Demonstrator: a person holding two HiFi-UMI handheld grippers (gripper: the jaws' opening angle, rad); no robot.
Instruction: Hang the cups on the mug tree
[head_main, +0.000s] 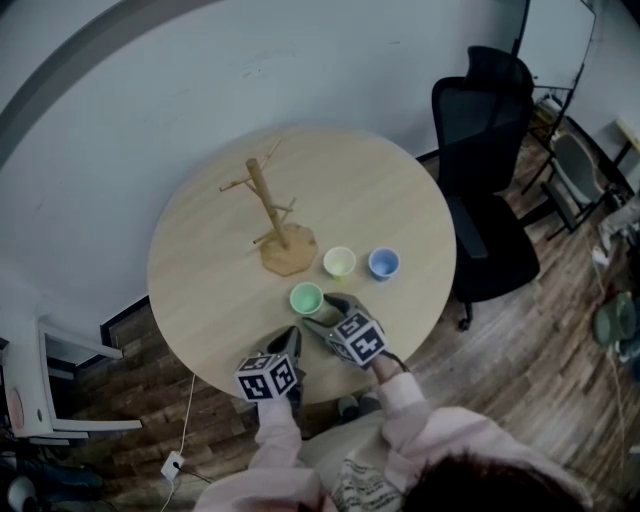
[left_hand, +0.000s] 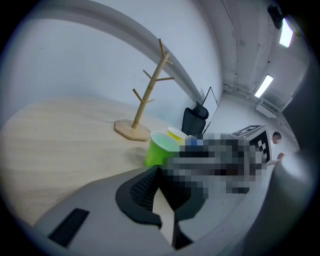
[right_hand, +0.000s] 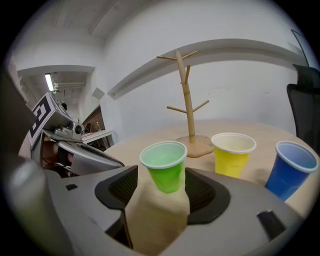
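Note:
A wooden mug tree (head_main: 268, 205) (right_hand: 186, 95) (left_hand: 150, 92) stands empty near the middle of the round table (head_main: 200, 280). In front of it sit a yellow cup (head_main: 339, 262) (right_hand: 232, 152), a blue cup (head_main: 384, 263) (right_hand: 290, 167) and a green cup (head_main: 306, 298) (left_hand: 160, 149), all upright. My right gripper (head_main: 322, 312) (right_hand: 160, 186) is open around the green cup (right_hand: 165, 167); there is a gap at the left pad, while the right pad is close to the cup. My left gripper (head_main: 290, 340) (left_hand: 159, 170) sits just short of the green cup, jaws shut on nothing.
A black office chair (head_main: 485, 170) stands by the table's right side. More chairs and clutter are at the far right, and a white stand (head_main: 40, 390) is on the floor at the left. The table's near edge lies just under my grippers.

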